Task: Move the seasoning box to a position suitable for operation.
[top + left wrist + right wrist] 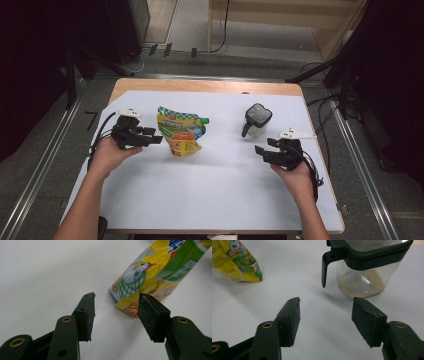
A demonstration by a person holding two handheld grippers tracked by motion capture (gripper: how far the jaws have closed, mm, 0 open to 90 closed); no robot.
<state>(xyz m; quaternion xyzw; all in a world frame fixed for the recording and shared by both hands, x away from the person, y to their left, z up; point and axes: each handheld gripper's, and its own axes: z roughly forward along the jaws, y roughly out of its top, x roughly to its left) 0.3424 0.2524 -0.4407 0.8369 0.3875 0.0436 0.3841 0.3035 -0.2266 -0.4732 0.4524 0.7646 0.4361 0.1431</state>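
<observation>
High view, item one: yellow-and-green pouch (pixel 181 131), lying flat on the white sheet (pixel 210 195) left of centre, green cap pointing right. Item two: clear jar (pixel 256 121) with a black lid and side handle, upright right of centre, a thin layer of tan granules at its bottom. Item three: left gripper (pixel 157 136), held just beside the pouch's left edge, jaws parted, nothing between them; the left gripper view (pixel 116 315) shows the pouch's bottom corner just beyond the pads, apart from them. Item four: right gripper (pixel 261 152), near the jar's front, jaws likewise parted and empty; the right gripper view (pixel 325 322) shows the jar ahead, untouched.
</observation>
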